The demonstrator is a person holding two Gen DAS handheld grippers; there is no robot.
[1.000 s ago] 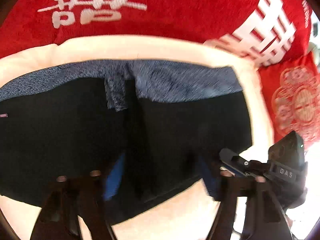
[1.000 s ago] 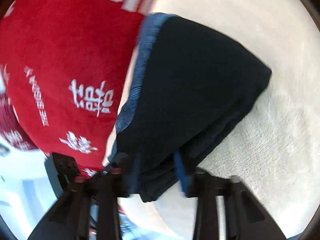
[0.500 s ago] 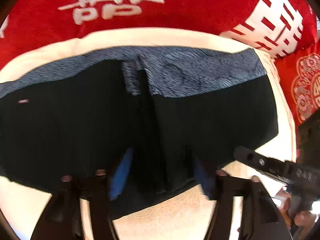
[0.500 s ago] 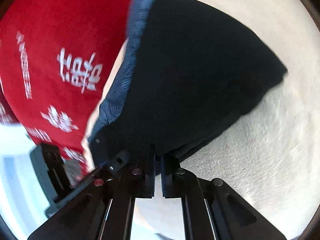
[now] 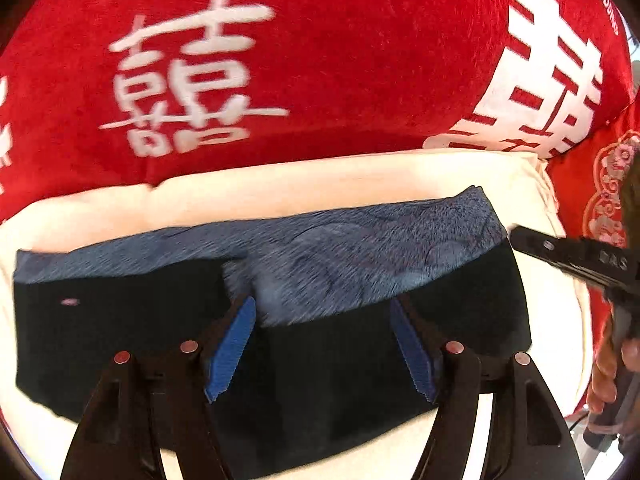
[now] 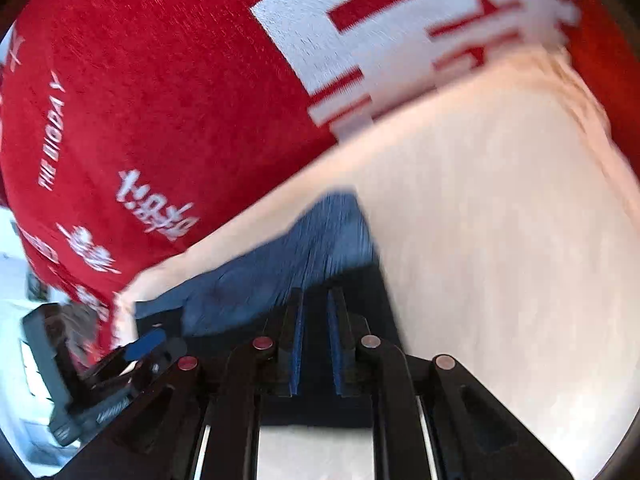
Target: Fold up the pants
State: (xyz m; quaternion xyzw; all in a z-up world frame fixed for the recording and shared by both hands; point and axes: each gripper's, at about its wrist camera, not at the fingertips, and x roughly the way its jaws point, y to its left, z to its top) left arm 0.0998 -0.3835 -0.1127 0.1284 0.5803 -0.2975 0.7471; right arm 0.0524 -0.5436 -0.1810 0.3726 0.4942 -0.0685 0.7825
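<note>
The black pants [image 5: 328, 360] with a blue-grey fuzzy waistband [image 5: 360, 248] lie folded on a cream blanket [image 5: 280, 188]. My left gripper [image 5: 322, 344] is open, its blue pads spread over the pants' near part, holding nothing. My right gripper [image 6: 314, 340] has its pads nearly closed, with a narrow gap, over the pants' black edge [image 6: 380, 300] beside the blue waistband [image 6: 280, 280]; whether cloth is pinched is unclear. The right gripper also shows at the right of the left wrist view [image 5: 572, 256].
A red blanket with white characters [image 5: 320, 60] covers the area behind the cream blanket, and shows in the right wrist view [image 6: 160, 100]. A red patterned cushion [image 5: 608, 200] lies at the right. A hand [image 5: 608, 368] holds the right gripper's handle.
My left gripper has moved forward over the pants, staying open. My right gripper, shut half a second ago, has swung so the pants' end now sits low in its view; its pads show a small gap.
</note>
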